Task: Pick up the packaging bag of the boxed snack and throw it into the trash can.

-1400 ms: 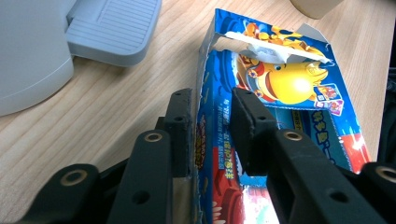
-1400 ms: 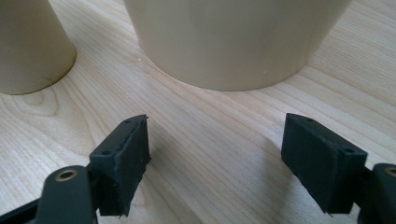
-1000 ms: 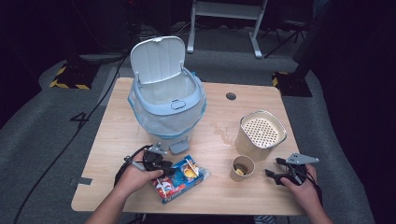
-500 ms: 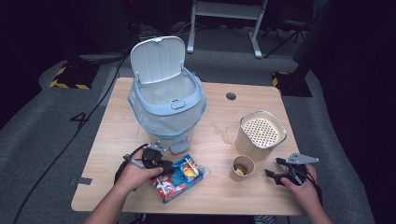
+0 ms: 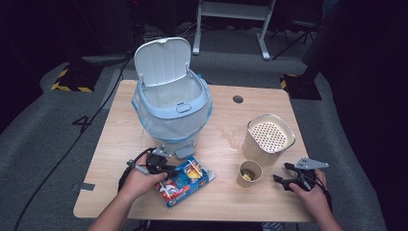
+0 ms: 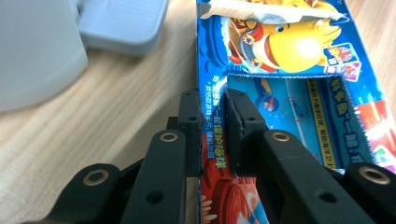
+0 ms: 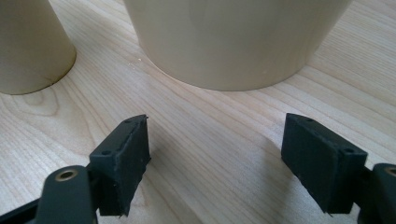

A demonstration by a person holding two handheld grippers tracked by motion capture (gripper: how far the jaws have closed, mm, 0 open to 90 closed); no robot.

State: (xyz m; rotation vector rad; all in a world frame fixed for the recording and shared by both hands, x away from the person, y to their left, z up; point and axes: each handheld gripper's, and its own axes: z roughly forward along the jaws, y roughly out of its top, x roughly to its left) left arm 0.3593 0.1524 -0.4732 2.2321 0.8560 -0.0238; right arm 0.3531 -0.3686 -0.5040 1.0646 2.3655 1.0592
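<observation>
A torn blue and red snack box point(image 5: 185, 180) with a yellow cartoon figure lies flat near the table's front edge. My left gripper point(image 5: 163, 172) is shut on the box's side wall point(image 6: 214, 135), one jaw on either side of the cardboard. Behind it stands a pale blue lidded bin point(image 5: 172, 103) with its lid up and a clear liner inside. My right gripper point(image 5: 284, 174) rests open on the wood at the front right, nothing between its jaws point(image 7: 215, 154). Just beyond it stand a small paper cup point(image 5: 250, 173) and a larger beige tub point(image 5: 268, 139).
The bin's foot pedal point(image 6: 123, 25) sits close to the left of the box. In the right gripper view the tub point(image 7: 233, 42) is straight ahead and the cup point(image 7: 30, 46) to the left. A round cable hole point(image 5: 237, 99) lies at the back of the wooden table point(image 5: 120, 144).
</observation>
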